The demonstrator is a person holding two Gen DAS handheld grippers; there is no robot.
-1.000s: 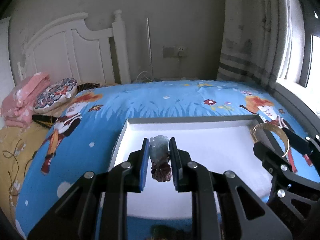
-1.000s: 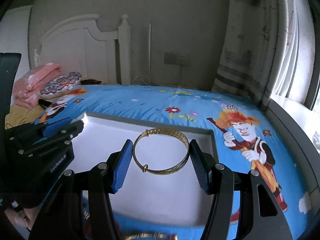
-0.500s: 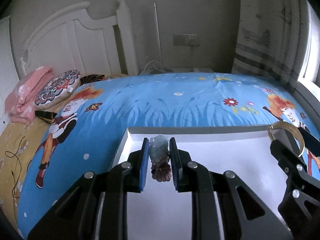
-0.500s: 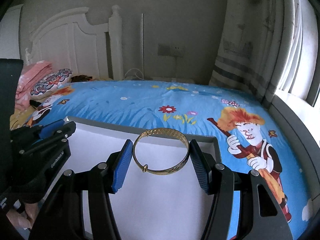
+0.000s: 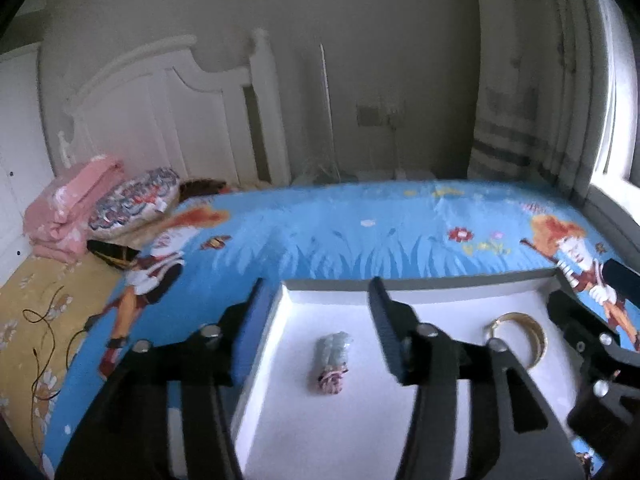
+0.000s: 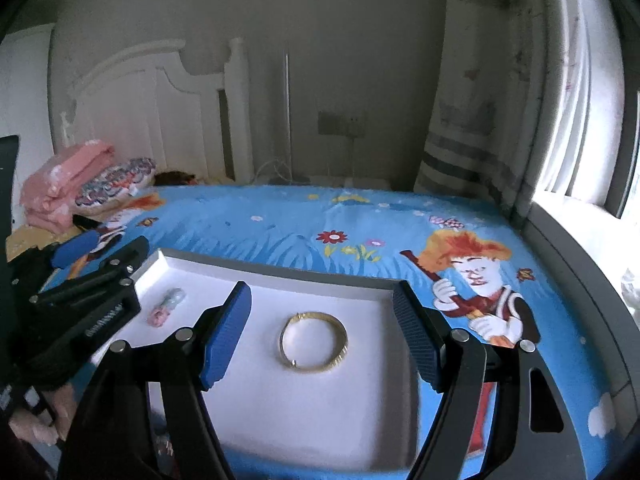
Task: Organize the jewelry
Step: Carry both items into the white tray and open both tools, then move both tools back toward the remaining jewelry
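My left gripper [image 5: 320, 320] and right gripper [image 6: 322, 332] hang wide open, so the pendant [image 5: 333, 356] and gold bangle [image 6: 313, 340] lie apart in the white tray [image 6: 280, 274].

Blue cartoon-print bedspread [image 6: 304, 232] over the bed, white headboard [image 6: 152, 120] at its far end, folded pink blanket [image 5: 68, 208] and patterned cushion [image 5: 132, 204] before the headboard, wall socket [image 6: 340, 122] right of it, striped curtain [image 6: 472, 152] farther right, possibly a thin black cable [image 5: 44, 340] on the yellow sheet [image 5: 28, 304].
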